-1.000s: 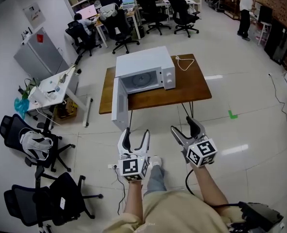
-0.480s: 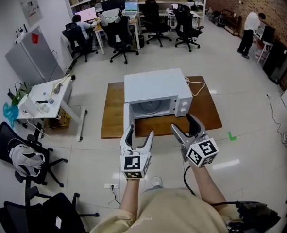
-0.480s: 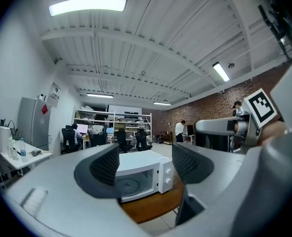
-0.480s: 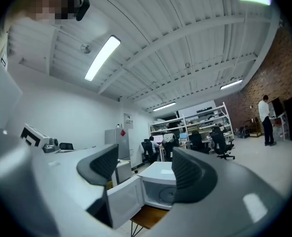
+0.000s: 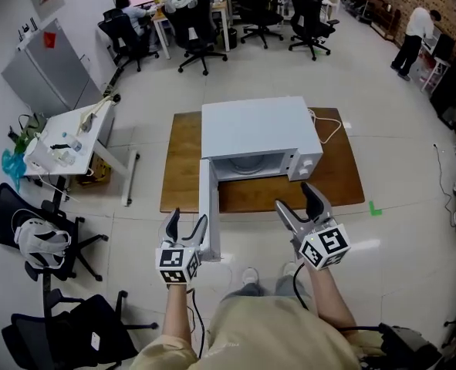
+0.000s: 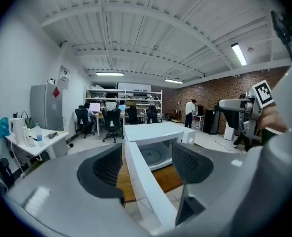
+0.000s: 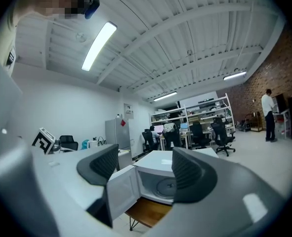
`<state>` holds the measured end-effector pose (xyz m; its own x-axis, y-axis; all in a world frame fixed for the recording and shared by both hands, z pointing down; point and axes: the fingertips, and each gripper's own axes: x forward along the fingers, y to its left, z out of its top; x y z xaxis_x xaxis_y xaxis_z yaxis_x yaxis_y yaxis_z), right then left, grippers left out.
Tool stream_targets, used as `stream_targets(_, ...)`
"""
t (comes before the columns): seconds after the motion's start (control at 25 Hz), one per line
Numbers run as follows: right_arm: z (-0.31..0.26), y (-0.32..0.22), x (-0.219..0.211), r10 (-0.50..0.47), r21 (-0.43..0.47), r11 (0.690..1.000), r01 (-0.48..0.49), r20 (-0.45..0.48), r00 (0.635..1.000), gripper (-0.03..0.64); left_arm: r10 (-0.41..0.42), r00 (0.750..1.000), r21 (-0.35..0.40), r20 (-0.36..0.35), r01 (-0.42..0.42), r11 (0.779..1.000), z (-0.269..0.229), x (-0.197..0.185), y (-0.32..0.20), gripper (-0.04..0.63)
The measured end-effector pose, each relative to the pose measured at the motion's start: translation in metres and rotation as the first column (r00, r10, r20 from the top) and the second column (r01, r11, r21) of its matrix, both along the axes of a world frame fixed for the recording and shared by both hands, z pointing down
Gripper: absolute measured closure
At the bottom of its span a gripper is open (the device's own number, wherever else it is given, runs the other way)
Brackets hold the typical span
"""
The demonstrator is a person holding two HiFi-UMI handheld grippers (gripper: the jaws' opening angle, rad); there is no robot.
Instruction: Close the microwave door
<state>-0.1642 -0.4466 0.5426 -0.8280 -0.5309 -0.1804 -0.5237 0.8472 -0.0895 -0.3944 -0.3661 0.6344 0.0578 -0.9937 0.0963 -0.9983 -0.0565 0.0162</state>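
A white microwave (image 5: 262,133) stands on a brown table (image 5: 183,177) with its door (image 5: 207,206) swung wide open toward me. My left gripper (image 5: 187,223) is open, close beside the door's free end on its left side. In the left gripper view the door (image 6: 145,181) runs edge-on between the two fingers of the left gripper (image 6: 146,164), and whether it touches them cannot be told. The microwave cavity (image 6: 158,154) shows behind it. My right gripper (image 5: 297,200) is open and empty in front of the table. In the right gripper view the right gripper (image 7: 146,174) faces the microwave (image 7: 163,179) and the door (image 7: 121,190).
A white cable (image 5: 329,133) lies on the table's right end. Black office chairs (image 5: 46,241) and a small white side table (image 5: 65,141) stand at the left. Desks with seated people fill the back, and a person (image 5: 411,41) stands at the right wall. Green tape (image 5: 375,208) marks the floor.
The view has drawn closer to the microwave. My left gripper has shifted left and down to the outer side of the door's free end. The door stays wide open.
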Motion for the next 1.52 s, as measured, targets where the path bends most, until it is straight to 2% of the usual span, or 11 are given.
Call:
stream_targets(0.08,-0.006,-0.027,0.007,-0.019,-0.02,1.0,0.019,-0.001,1.0,0.287,0.139,0.97,-0.115,-0.2,-0.164,0.98,0.026,0.007,-0.017,0.275)
stream_targets(0.16,-0.015,-0.042,0.013,-0.047,-0.014,0.999,0.047,0.02,0.999,0.287,0.216,0.911,-0.209,-0.35,-0.301,0.93,0.059,0.012,-0.025,0.273)
stream_targets(0.28,0.005,-0.038,0.016,-0.075,0.017,0.997,0.074,0.032,0.997,0.287,0.201,0.914,-0.332,-0.351,-0.323,0.886,0.131,0.003,-0.012,0.274)
stream_targets(0.4,0.01,-0.055,0.021,-0.061,0.037,0.997,0.06,0.019,0.998,0.287,0.188,0.886,-0.354,-0.425,-0.353,0.866,0.161,0.007,-0.017,0.338)
stream_targets(0.48,-0.003,-0.079,0.028,-0.034,0.019,0.999,0.034,0.018,0.999,0.287,0.169,0.868,-0.34,-0.467,-0.352,0.872,0.148,0.014,-0.032,0.385)
stream_targets(0.68,-0.046,-0.124,0.029,-0.002,-0.008,1.0,0.002,0.001,1.0,0.288,0.153,0.863,-0.33,-0.482,-0.34,0.881,0.106,0.028,-0.059,0.373)
stream_targets(0.84,-0.053,-0.126,0.03,0.021,0.008,1.0,-0.021,-0.004,1.0,0.288,0.186,0.841,-0.293,-0.508,-0.372,0.881,0.104,0.045,-0.068,0.37)
stream_targets(1.0,-0.051,-0.138,0.03,0.074,-0.006,0.997,-0.074,-0.031,0.997,0.288,0.237,0.808,-0.257,-0.54,-0.426,0.868,0.096,0.061,-0.093,0.367)
stream_targets(1.16,-0.044,-0.146,0.034,0.13,-0.029,0.991,-0.131,-0.057,0.99,0.29,0.281,0.798,-0.234,-0.534,-0.459,0.857,0.09,0.08,-0.127,0.371)
stream_targets(1.28,-0.049,-0.155,0.041,0.172,-0.036,0.984,-0.174,-0.064,0.983,0.29,0.278,0.807,-0.221,-0.521,-0.442,0.869,0.084,0.088,-0.165,0.382)
stream_targets(1.52,-0.057,-0.175,0.053,0.254,-0.069,0.963,-0.26,-0.079,0.964,0.293,0.206,0.87,-0.225,-0.448,-0.333,0.916,0.075,0.077,-0.269,0.457)
